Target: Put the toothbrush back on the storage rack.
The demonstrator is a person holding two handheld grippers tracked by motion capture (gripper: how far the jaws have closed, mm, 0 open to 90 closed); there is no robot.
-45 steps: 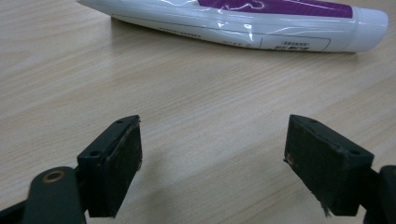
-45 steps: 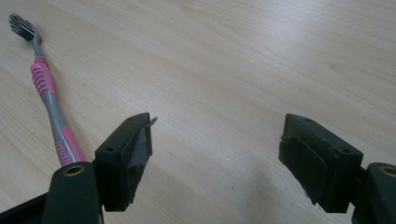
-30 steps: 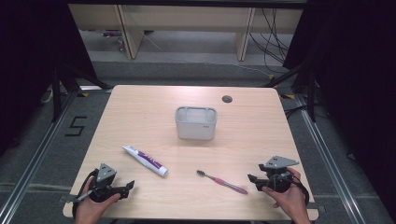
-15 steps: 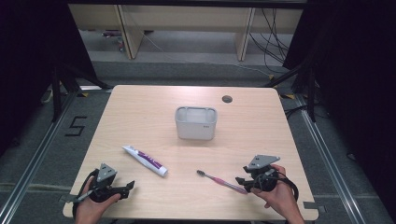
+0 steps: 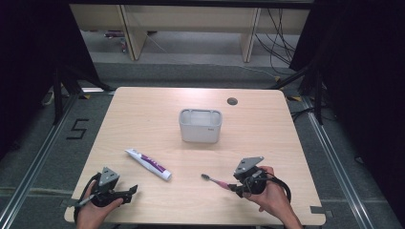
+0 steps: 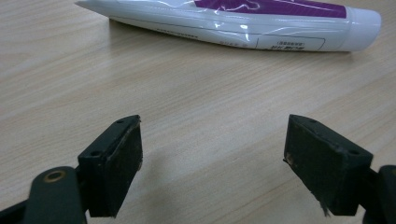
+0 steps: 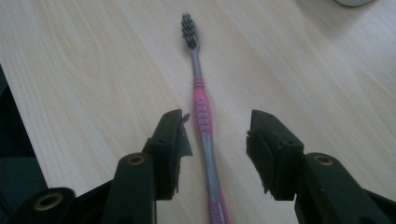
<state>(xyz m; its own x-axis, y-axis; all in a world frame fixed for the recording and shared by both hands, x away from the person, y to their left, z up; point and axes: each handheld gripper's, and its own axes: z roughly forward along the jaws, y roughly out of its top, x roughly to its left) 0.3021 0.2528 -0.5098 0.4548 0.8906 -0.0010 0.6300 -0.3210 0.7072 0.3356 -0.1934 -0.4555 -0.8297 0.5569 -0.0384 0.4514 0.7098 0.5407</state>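
A pink and grey toothbrush point(image 5: 216, 181) point(image 7: 204, 116) lies flat on the wooden table point(image 5: 143, 109), bristles pointing left. My right gripper point(image 5: 235, 187) point(image 7: 214, 140) is open, its jaws straddling the toothbrush handle without closing on it. A white and purple toothpaste tube point(image 5: 148, 163) point(image 6: 243, 21) lies left of centre. My left gripper point(image 5: 132, 191) point(image 6: 212, 163) rests near the front left edge, open and empty, with the tube ahead of its jaws. A white rectangular container point(image 5: 200, 125) stands in the middle of the table.
A dark round grommet point(image 5: 232, 101) sits in the tabletop at the back right. Metal floor rails run along both sides of the table. A wooden shelf unit stands beyond the far edge.
My right gripper has moved left along the table front until its jaws straddle the toothbrush handle. The left gripper has stayed in place.
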